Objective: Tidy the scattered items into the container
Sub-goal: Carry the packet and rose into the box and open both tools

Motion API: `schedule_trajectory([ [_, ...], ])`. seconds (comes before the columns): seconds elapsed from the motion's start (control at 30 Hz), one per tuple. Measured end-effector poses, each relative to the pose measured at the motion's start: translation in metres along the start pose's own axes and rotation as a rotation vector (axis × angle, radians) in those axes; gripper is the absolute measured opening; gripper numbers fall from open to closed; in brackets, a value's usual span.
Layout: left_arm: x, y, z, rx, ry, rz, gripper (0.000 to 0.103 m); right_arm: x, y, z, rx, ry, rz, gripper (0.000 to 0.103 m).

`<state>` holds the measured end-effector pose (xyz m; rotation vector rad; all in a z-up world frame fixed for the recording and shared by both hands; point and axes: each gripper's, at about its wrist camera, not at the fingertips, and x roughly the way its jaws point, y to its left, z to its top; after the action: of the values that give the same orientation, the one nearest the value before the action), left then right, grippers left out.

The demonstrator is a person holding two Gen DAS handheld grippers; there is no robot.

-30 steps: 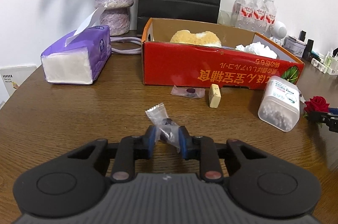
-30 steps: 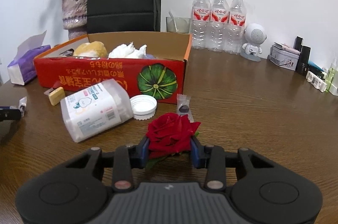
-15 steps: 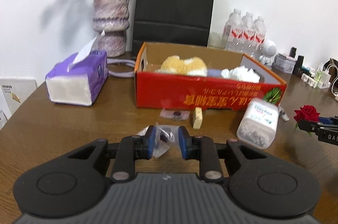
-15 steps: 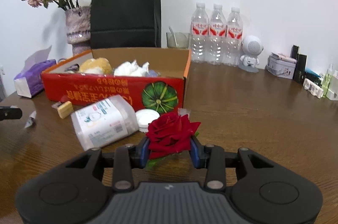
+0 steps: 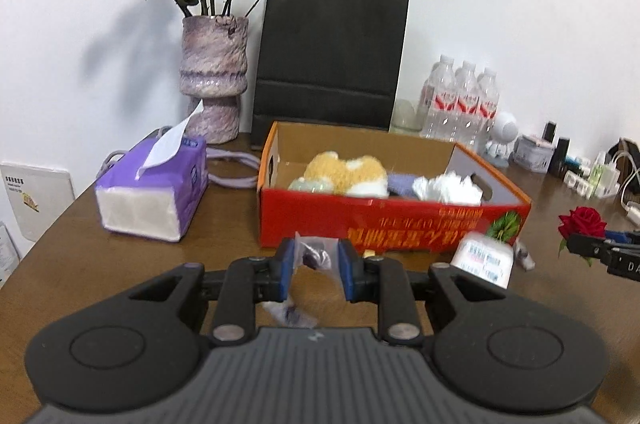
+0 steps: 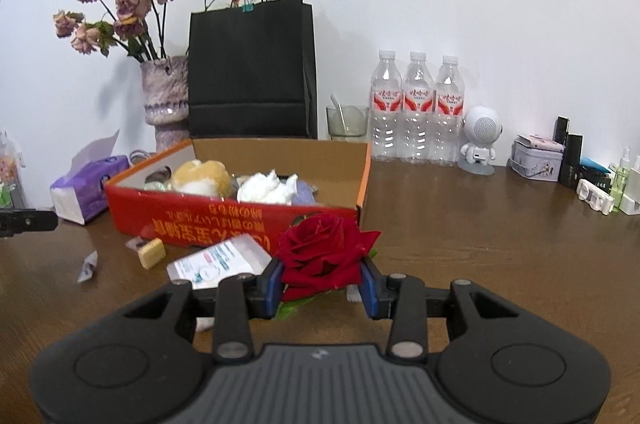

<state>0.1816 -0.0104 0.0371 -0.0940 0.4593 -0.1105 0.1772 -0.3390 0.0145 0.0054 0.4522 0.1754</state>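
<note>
My left gripper is shut on a clear candy wrapper and holds it above the table, in front of the red cardboard box. My right gripper is shut on a red rose, raised near the box's right front corner; the rose also shows in the left wrist view. The box holds a yellow plush toy and crumpled white tissue. A cotton swab tub, a yellow block and a small wrapper lie on the table.
A purple tissue pack stands left of the box. A vase of dried roses and a black paper bag stand behind it. Water bottles, a white robot figure and small toiletries line the back right.
Both grippers have risen from the table with their loads. The left has lifted the candy wrapper, the right the rose, and both views now look down into the box.
</note>
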Motion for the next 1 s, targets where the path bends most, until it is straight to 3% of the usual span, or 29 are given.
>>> schedule_trajectory([
  [0.4,0.057,-0.028,0.073,-0.081,-0.107,-0.077,0.024,0.047,0.019,0.080,0.063,-0.065,0.091,0.037],
  [0.53,0.088,-0.042,0.082,-0.091,-0.095,-0.083,0.024,0.075,0.024,0.104,0.126,-0.095,0.128,0.037],
  [0.67,0.123,-0.047,0.088,-0.106,-0.095,-0.044,0.024,0.109,0.027,0.107,0.156,-0.077,0.153,0.038],
  [0.8,0.156,-0.047,0.081,-0.100,-0.032,-0.015,0.024,0.136,0.029,0.098,0.125,-0.007,0.133,0.037],
  [0.93,0.172,-0.046,0.071,-0.075,0.006,0.009,0.024,0.150,0.025,0.087,0.117,0.040,0.118,0.037],
  [1.0,0.175,-0.046,0.068,-0.068,0.021,0.020,0.030,0.154,0.025,0.085,0.109,0.049,0.114,0.038],
])
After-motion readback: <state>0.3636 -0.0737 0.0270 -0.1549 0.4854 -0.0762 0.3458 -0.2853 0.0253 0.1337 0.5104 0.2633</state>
